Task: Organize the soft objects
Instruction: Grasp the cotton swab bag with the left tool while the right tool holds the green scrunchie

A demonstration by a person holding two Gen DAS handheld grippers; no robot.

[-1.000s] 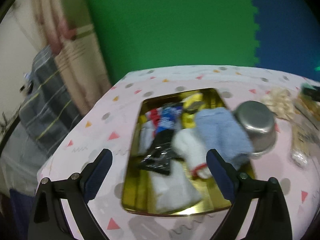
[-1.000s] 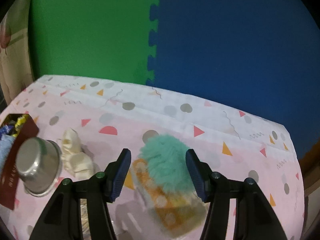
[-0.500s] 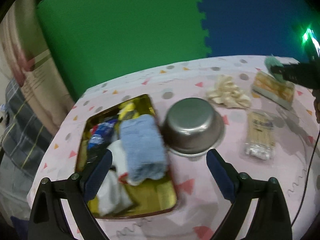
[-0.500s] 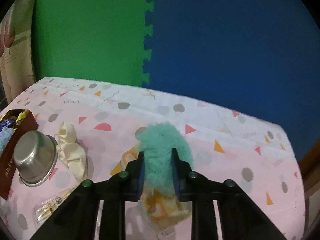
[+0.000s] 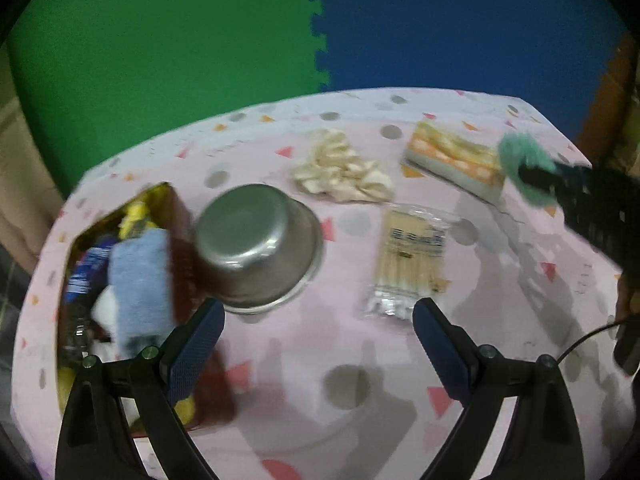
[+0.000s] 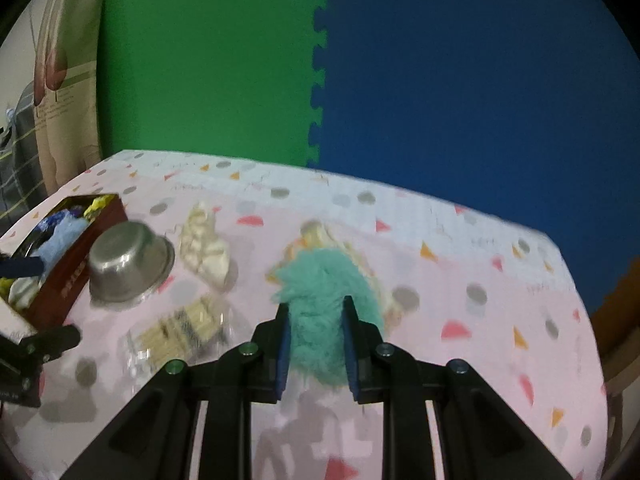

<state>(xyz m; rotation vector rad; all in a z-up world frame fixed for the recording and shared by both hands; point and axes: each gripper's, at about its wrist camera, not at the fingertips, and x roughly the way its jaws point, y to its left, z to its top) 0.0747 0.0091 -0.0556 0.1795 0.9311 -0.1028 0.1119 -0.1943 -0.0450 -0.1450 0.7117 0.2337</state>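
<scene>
At the far left of a table covered in a pink patterned cloth (image 5: 280, 380), an open red box (image 5: 182, 240) is seen, already holding a folded light-blue towel (image 5: 138, 280) and other soft items too blurred to name. Just right of the box, an upturned steel bowl (image 5: 256, 244) rests on the cloth. The left gripper (image 5: 316, 336) is held above the table with its jaws spread wide and nothing between them.

Further right, a crumpled cream cloth (image 5: 344, 172) lies near the far edge, with a clear packet of wooden sticks (image 5: 408, 256) nearer the camera. Beyond these lies an orange-and-white patterned pack (image 5: 456, 160).

At the right, the right gripper (image 6: 316, 344) is clamped tight on a fluffy teal pom-pom (image 6: 320, 292), which is squeezed between the blue pads (image 6: 283, 352). The fluff appears lifted just clear of the patterned pack, though blur makes contact hard to rule out.

The step in hand is judged to be the carrying of the teal fluff toward the box. A leftward carry past the bowl is called for next, then a release over the box. The cream cloth likely remains to be sorted.
</scene>
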